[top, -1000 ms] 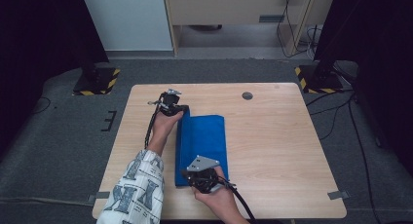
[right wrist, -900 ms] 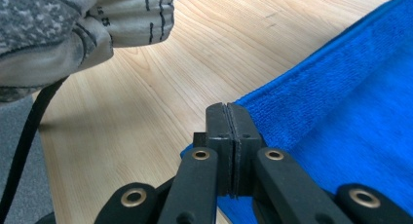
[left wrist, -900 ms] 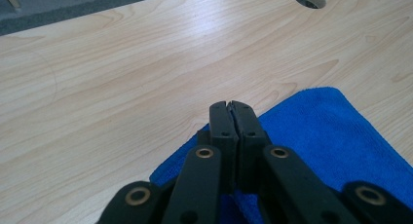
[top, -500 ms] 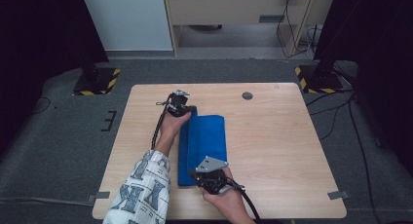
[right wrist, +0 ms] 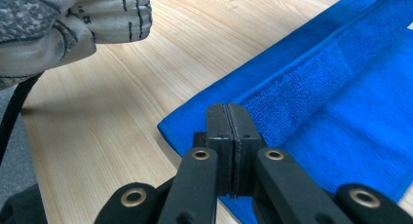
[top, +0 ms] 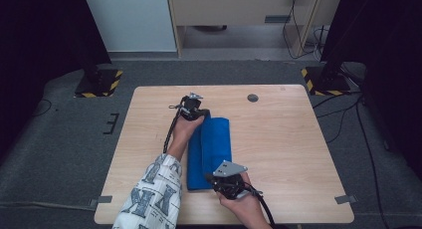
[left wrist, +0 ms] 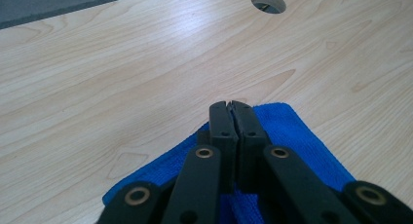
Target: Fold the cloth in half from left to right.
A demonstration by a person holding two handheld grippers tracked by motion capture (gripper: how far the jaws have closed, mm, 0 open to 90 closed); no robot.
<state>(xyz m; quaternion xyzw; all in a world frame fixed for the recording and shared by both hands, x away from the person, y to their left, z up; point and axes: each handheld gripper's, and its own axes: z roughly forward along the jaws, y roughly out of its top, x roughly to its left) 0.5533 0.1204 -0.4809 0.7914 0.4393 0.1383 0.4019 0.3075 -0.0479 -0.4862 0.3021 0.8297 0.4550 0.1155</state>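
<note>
Pale wood-grain table, smooth, with a round cable hole near its far edge. Blue towel, soft terry, lies folded lengthwise mid-table, running far edge to near edge. Left gripper pinches the far end, right gripper the near end, fingers clamped on cloth. Best carry both ends level and together, so the fold stays straight.

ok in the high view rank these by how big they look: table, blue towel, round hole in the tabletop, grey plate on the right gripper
1. table
2. blue towel
3. grey plate on the right gripper, though it sits nearer the camera
4. round hole
</note>
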